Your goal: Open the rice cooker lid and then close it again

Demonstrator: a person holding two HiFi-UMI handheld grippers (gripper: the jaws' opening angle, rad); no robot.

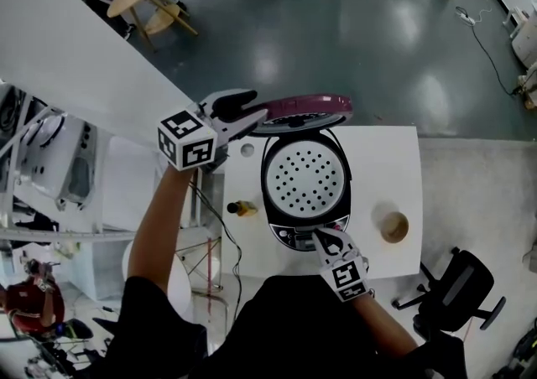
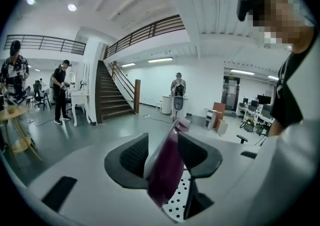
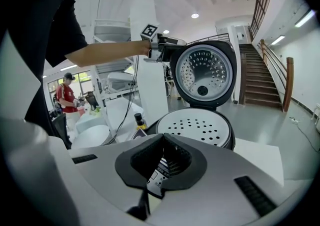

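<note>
At the back left of the cooker (image 1: pixel 267 180), the left tool (image 1: pixel 252 111) is clamped on the rim of the lid (image 1: pixel 306 105), which is stood upright behind the cooker, likely so it can be swung down. At the cooker's front panel the right tool (image 1: pixel 329 241) is held clenched and empty, apparently to steady the body.

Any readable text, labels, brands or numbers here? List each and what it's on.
None legible.
Rice cooker control panel: has print, too small and blurred to read.
Marker cubes: black-and-white square patterns only, no words.
Small bottle: any label too small to read.
</note>
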